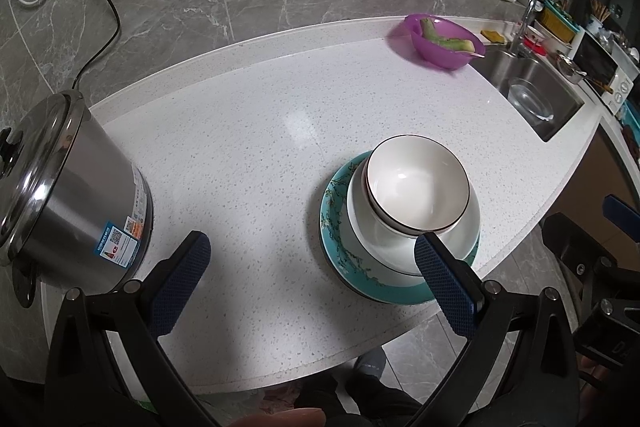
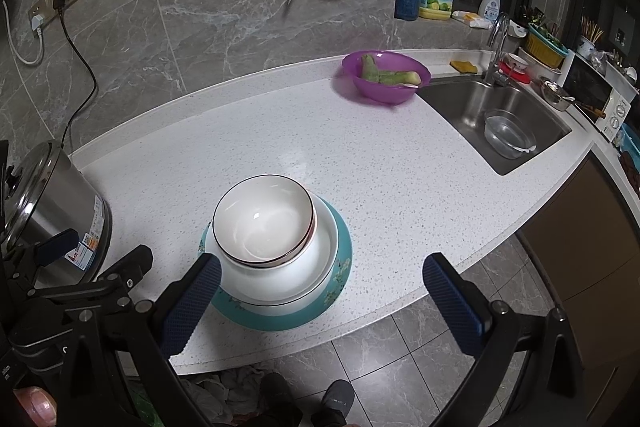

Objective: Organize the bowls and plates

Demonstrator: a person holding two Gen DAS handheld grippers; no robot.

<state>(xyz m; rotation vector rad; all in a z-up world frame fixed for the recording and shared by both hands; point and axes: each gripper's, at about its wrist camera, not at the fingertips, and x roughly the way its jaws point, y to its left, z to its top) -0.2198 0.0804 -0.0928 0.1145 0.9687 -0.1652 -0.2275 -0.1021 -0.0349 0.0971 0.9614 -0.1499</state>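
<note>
both grippers, left gripper (image 1: 310, 277) and right gripper (image 2: 320, 297), spread wide and empty near nested bowls (image 2: 264, 219) on teal plate (image 2: 340, 267), largest lowest for stability.

Black gripper (image 1: 310, 259) frames, blue textured pads (image 2: 192, 301), silver screws, grey slippers (image 2: 338, 397)

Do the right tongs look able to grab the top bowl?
Probably yes. The right tongs are open beside the stack, and the top bowl sits uncovered with nothing blocking it.
</note>
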